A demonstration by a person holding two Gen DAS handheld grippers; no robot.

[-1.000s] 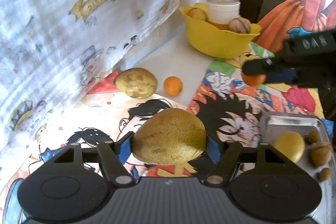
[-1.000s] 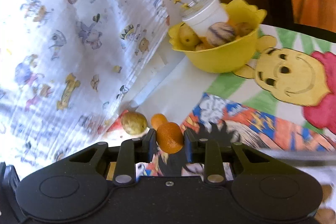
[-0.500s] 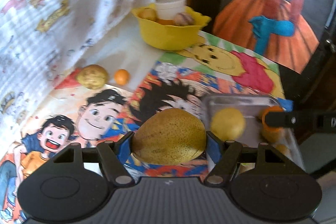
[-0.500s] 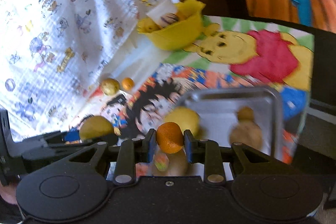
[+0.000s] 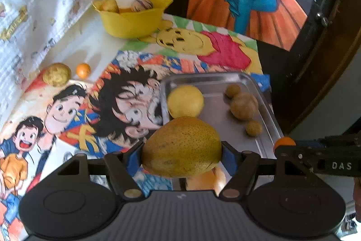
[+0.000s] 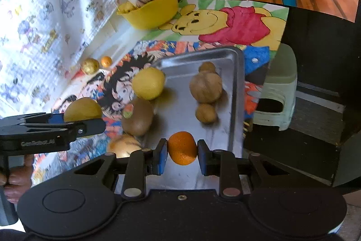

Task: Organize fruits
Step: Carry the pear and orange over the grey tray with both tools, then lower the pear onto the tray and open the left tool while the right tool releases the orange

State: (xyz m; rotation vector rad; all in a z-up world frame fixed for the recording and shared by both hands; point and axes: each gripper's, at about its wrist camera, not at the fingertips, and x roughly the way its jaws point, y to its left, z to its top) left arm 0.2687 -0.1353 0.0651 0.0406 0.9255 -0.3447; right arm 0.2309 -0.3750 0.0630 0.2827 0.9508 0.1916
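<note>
Left wrist view. 
A: The left gripper [image 5: 181, 147] pinches a speckled pear [image 5: 181, 146] above the near corner of the metal tray [image 5: 259, 87]. What does the right one carry?

B: Right wrist view. The right gripper [image 6: 182, 152] is clamped on a small orange [image 6: 182, 147], held over the tray's near end. Neither fruit is set down yet.

A: Already in the tray: a yellow lemon [image 6: 148, 83], a kiwi [image 6: 138, 119] and three walnuts [image 6: 205, 87]. Still out on the printed mat: a second pear [image 5: 56, 74] and a little orange [image 5: 83, 70], well apart from the tray.

B: By my reckoning, roughly half done. The yellow bowl [image 5: 130, 23] stands far back; the lemon and kiwi crowd the left side, so free space lies mid-tray.
</note>
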